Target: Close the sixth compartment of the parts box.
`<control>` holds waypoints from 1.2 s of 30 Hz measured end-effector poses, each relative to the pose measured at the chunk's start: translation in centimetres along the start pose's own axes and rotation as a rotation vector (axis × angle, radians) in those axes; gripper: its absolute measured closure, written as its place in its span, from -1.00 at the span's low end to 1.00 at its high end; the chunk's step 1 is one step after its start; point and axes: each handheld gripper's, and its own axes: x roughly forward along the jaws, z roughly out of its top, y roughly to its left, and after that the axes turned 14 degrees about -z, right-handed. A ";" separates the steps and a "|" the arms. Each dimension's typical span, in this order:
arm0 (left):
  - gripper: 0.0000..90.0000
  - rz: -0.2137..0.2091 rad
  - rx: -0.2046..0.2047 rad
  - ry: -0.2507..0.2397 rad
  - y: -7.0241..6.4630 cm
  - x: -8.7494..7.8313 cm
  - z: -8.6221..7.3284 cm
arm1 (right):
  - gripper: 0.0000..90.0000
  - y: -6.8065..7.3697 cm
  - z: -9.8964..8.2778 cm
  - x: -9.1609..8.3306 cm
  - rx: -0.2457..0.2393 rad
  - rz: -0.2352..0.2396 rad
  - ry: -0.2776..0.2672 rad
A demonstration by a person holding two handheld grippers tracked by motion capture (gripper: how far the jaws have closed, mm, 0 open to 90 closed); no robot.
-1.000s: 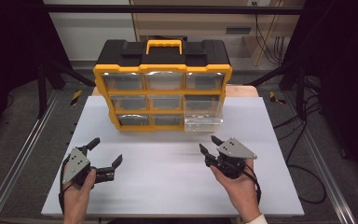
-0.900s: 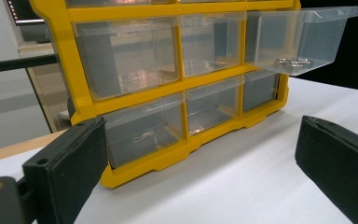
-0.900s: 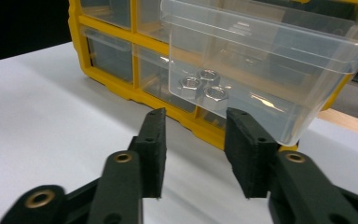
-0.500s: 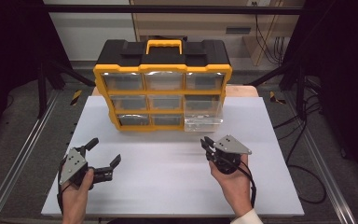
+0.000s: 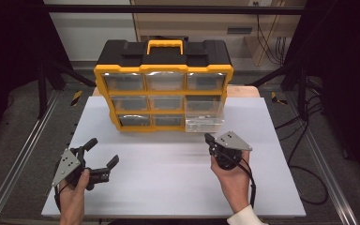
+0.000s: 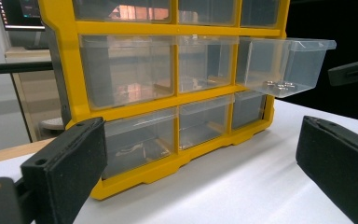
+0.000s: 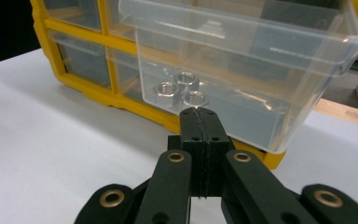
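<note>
- The left tongs (image 5: 101, 157) rest at about seven o'clock on the white worktop (image 5: 168, 187), jaws standing wide apart with nothing between them.
- The right tongs (image 5: 210, 139), at about four o'clock, have just been closing; their jaws now meet with nothing caught between them.
- Just beyond, at their twelve o'clock, the clear drawer (image 7: 242, 60) juts out of the yellow organiser (image 5: 164, 89), pulled open but not removed.
- Three metal nuts (image 7: 182, 88) lie untouched inside it, so judging by this, opening is done and picking or pushing shut remains.
- The other drawers' contents blur behind cloudy plastic.
</note>
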 end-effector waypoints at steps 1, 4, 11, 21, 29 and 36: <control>-0.96 -0.005 -0.006 -0.005 0.0 0.0 0.0 | 1.00 0.0 0.1 0.1 0.004 -0.001 0.001; -0.96 -0.004 -0.007 -0.006 0.0 0.1 0.0 | 1.00 -0.3 0.3 0.6 -0.006 -0.001 0.005; -0.96 0.002 0.019 0.027 0.2 0.7 -0.2 | 1.00 -0.5 0.8 1.5 -0.010 0.005 -0.002; -0.95 -0.021 0.015 0.024 0.0 1.5 -0.5 | 1.00 -0.7 0.8 1.9 -0.029 -0.019 0.019; -0.95 -0.031 0.030 0.047 -0.4 2.3 -0.7 | 1.00 -0.8 0.8 2.1 -0.017 -0.008 0.020; -0.96 -0.030 0.022 0.064 -0.1 2.1 -0.8 | 1.00 -0.6 0.8 2.3 -0.019 -0.021 0.014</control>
